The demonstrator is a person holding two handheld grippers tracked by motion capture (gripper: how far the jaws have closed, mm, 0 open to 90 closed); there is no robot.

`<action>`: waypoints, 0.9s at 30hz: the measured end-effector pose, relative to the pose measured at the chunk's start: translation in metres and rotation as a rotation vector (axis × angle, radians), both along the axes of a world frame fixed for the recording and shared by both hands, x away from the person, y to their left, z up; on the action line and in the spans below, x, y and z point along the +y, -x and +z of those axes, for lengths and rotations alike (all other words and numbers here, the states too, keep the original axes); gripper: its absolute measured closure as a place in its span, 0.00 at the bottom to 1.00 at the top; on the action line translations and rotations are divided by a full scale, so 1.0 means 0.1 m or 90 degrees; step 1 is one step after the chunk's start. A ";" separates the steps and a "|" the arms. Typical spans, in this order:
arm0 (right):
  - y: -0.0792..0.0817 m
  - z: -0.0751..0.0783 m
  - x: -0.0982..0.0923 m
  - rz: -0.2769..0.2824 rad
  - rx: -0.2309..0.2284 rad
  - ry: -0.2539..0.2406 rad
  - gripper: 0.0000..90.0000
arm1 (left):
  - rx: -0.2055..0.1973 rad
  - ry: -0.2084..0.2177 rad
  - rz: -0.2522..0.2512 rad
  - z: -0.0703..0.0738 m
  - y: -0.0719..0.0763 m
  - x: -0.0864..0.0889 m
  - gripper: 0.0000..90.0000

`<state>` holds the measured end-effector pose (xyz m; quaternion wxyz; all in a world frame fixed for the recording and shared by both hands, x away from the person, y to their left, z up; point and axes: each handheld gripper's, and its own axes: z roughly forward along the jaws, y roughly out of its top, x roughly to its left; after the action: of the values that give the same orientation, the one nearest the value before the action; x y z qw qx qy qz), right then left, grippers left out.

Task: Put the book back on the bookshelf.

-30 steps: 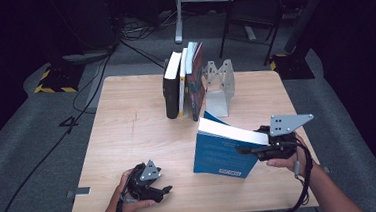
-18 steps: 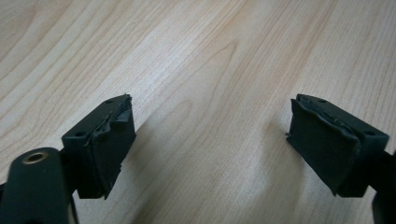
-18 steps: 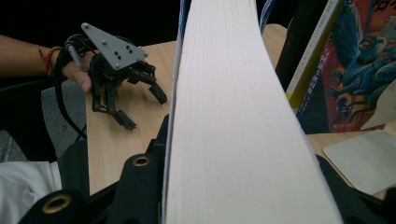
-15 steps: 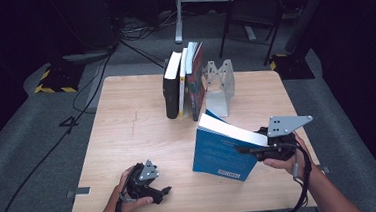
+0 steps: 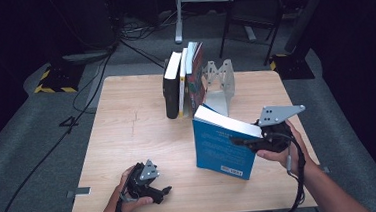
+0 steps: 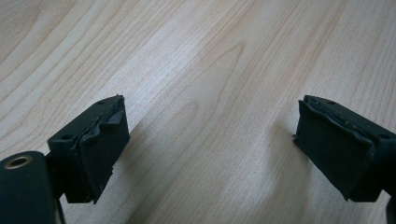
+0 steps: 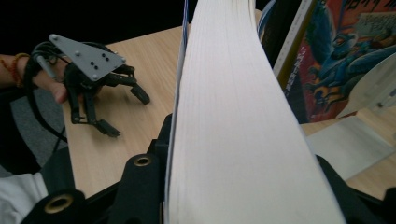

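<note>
Blue book lifted on edge, left jaws newly spread

High view: the right gripper (image 5: 246,143) pinches the blue book (image 5: 224,146), which now stands a little higher than a second ago, so shelving beside the upright books (image 5: 184,78) seems next. Left gripper view: the left gripper (image 6: 210,149) has just been opening, nothing between the jaws. Right gripper view: the page block (image 7: 233,130) hides the pads.
</note>
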<state>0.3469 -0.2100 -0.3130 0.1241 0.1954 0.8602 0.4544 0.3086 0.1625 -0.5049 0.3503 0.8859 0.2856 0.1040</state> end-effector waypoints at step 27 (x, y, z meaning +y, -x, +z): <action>-0.60 0.27 -0.08 -0.196 -0.070 0.033 0.67 | 0.000 0.001 -0.006 0.00 0.01 0.01 0.11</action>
<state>0.4065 -0.2178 -0.2864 0.2442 0.2966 0.8236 0.4173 0.3074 0.1633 -0.5049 0.3516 0.8871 0.2811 0.1023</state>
